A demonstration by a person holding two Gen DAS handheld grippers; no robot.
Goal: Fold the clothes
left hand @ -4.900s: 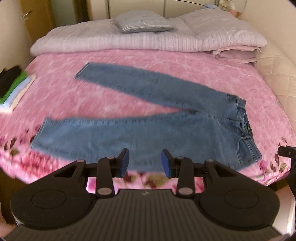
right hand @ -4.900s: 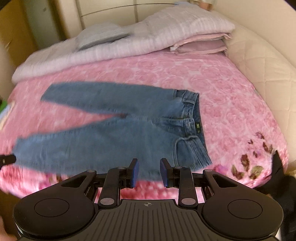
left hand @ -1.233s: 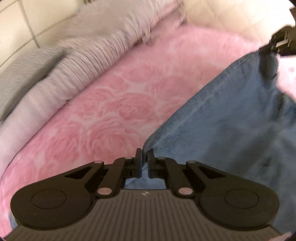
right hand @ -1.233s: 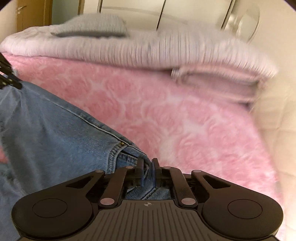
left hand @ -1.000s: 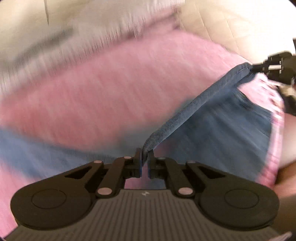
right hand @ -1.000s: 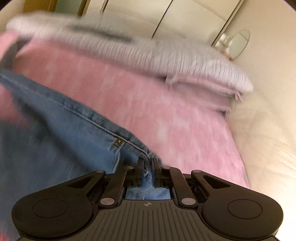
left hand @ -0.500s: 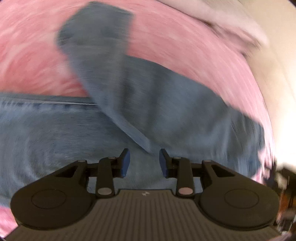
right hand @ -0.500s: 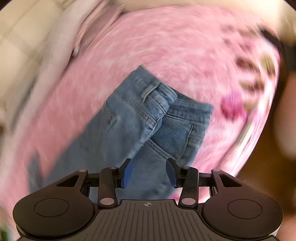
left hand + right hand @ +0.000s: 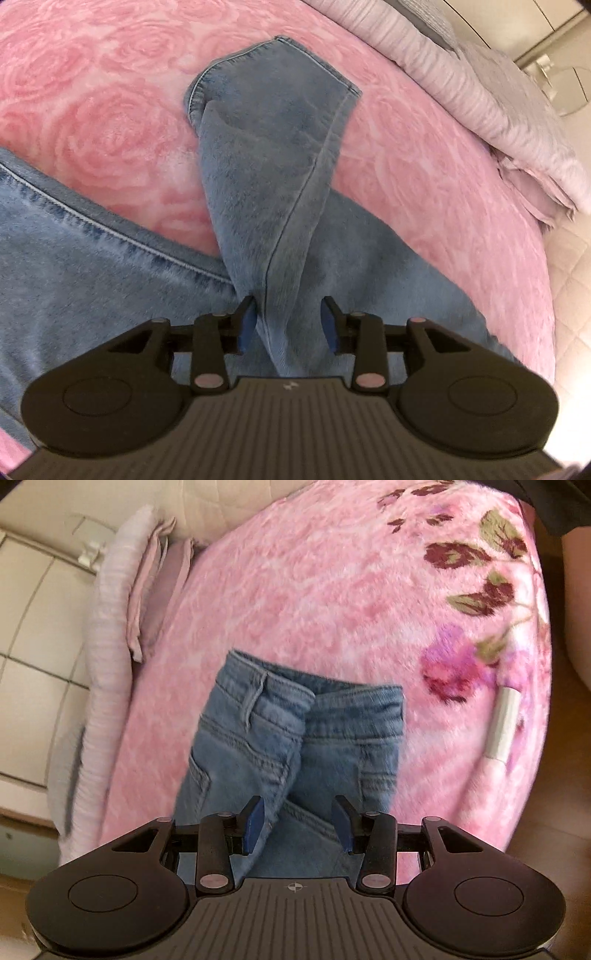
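Closest in the left wrist view, the left gripper (image 9: 288, 325) points down at the bed and its jaws are opening; a fold of the jeans (image 9: 273, 192) runs between the blue pads (image 9: 246, 326) and brushes the left-hand one, but the pads do not press on it, so nothing is held. Past the fingertips one trouser leg lies folded back across the other, its hem (image 9: 314, 59) resting on the pink blanket (image 9: 92, 122). The other leg stretches away to the left of that view, its seam showing as a pale line. Beyond the blanket lies a pale striped duvet (image 9: 480, 92), bunched up along the far edge of the bed.

In the right wrist view, the right gripper (image 9: 299, 821) stands wide apart over the waist end of the jeans (image 9: 295, 738). Denim lies between and under the pads, with the folded edge just beside the left-hand pad (image 9: 255, 821), yet it is not clamped. The waistband (image 9: 280, 698) is doubled over itself, with a belt loop (image 9: 255, 701) on top and a back pocket at the left. Farther on, the blanket carries a printed flower pattern (image 9: 476, 590) near the bed's edge, and a stack of pillows (image 9: 147, 590) sits at the far left against a tiled wall (image 9: 33, 627).
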